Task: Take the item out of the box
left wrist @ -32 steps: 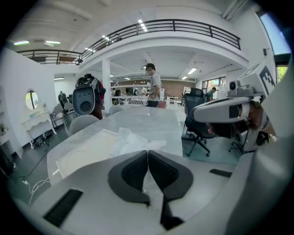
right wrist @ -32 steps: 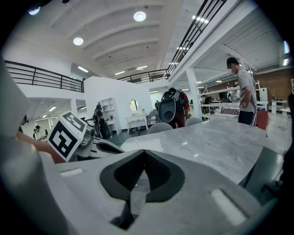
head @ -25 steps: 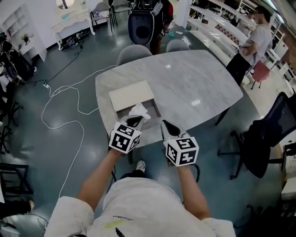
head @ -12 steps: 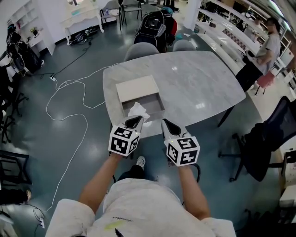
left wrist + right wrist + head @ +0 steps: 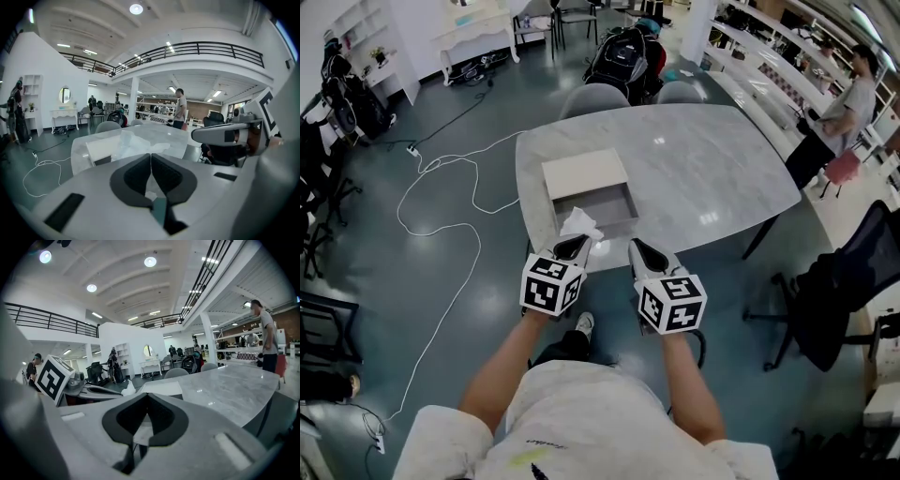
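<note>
Apparently the lifting-out step is in hand. The left gripper (image 5: 574, 246) has its jaws pinched together on a crumpled white paper-like item (image 5: 579, 225), which stands at the near edge of the open shallow grey cardboard box (image 5: 632, 201). The right gripper (image 5: 637, 251) is closed and holds nothing. Next, I think, the item must be carried clear of the box and laid on the pale grey marble table (image 5: 703, 159). A white cable (image 5: 441, 246) lies on the dark glossy floor.

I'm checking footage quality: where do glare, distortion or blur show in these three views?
Head view: lamp glare spots on the marble table, edges bowed. Left gripper view: black vignette, ceiling lamp blown out, the left gripper close up slightly soft, its crumpled paper pale against the table. Right gripper view: same vignette, railing curved, right gripper slightly soft.
</note>
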Available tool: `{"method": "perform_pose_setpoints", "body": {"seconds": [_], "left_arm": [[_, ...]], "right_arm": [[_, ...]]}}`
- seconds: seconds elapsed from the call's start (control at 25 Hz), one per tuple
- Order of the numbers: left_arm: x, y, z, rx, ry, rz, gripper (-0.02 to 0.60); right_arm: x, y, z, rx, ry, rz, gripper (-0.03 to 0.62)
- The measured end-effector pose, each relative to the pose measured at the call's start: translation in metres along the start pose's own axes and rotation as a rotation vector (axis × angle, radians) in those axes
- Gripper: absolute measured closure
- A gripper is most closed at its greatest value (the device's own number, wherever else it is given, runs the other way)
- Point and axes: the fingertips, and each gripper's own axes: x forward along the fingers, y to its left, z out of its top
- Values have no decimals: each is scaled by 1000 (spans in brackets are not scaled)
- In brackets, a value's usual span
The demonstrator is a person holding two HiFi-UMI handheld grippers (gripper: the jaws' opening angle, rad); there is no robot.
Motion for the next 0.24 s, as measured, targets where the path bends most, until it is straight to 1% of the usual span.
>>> {"method": "perform_pose_setpoints", "body": {"seconds": [0.24], "left_arm": [[2,-3,-1,2,0,-4,566]], "right_arm": [[-2,-4,-3,6,-1,-3,589]]}}
